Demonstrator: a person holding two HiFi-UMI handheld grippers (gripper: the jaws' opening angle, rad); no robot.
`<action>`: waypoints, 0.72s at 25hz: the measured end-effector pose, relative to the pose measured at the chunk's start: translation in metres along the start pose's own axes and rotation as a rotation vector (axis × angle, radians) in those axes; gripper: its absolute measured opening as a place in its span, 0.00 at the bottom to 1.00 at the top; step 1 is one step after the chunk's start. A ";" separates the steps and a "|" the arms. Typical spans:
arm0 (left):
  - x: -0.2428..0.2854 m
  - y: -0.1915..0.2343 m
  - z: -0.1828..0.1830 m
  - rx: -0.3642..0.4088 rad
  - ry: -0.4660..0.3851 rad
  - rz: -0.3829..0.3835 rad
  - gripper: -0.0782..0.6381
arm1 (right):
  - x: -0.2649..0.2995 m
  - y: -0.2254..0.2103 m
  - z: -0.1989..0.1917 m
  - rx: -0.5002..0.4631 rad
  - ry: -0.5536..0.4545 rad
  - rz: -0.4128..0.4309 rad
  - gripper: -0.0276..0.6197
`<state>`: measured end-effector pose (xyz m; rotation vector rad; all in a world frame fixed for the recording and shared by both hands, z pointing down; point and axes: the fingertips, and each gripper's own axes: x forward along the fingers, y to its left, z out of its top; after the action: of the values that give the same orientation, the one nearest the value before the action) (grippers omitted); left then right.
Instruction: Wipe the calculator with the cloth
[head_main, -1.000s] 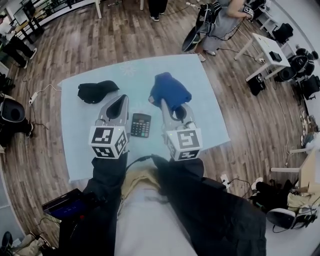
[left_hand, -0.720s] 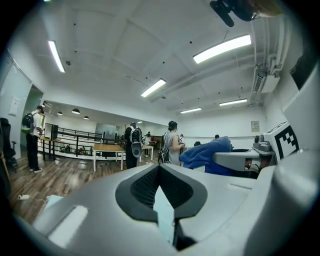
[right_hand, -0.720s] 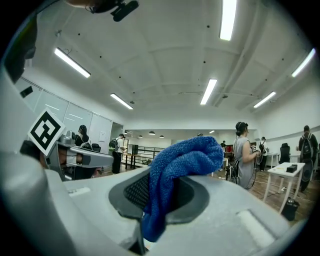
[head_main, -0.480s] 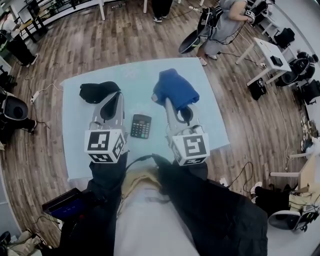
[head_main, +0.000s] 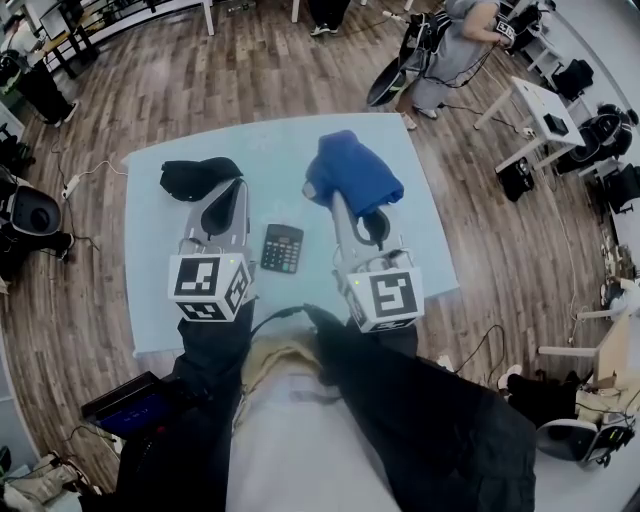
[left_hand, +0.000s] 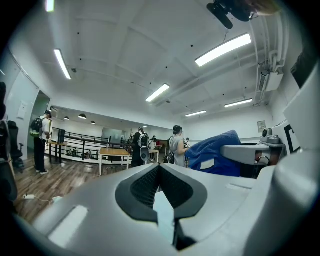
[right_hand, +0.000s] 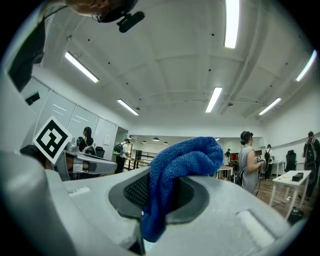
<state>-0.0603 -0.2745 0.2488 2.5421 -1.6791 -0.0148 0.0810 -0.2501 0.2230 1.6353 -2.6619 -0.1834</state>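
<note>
Now one calculator (head_main: 282, 249) is lying on the table (head_main: 150, 300), away from its edges. Right gripper (right_hand: 160, 186) is pinching the one blue cloth (right_hand: 186, 159); left gripper (left_hand: 159, 168) is showing jaws together, empty.

calculator (head_main: 282, 248) on table (head_main: 150, 300), mid-table, between left gripper (head_main: 234, 192) and right gripper (right_hand: 156, 194). cloth (head_main: 352, 175) in right gripper's jaws, behind and right of calculator. fabric heap (head_main: 195, 176) on table, far left, just behind left gripper.
</note>
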 end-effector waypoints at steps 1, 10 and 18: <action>0.000 0.000 0.000 -0.001 0.001 -0.001 0.10 | 0.000 0.001 0.003 0.001 0.000 0.002 0.13; 0.001 -0.003 -0.004 -0.006 0.018 -0.010 0.10 | -0.004 0.006 0.011 -0.010 -0.013 0.002 0.13; 0.003 -0.005 -0.008 -0.006 0.037 -0.019 0.10 | -0.005 0.005 0.009 -0.006 0.003 -0.013 0.13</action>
<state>-0.0541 -0.2745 0.2565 2.5376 -1.6398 0.0261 0.0788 -0.2424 0.2151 1.6503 -2.6465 -0.1887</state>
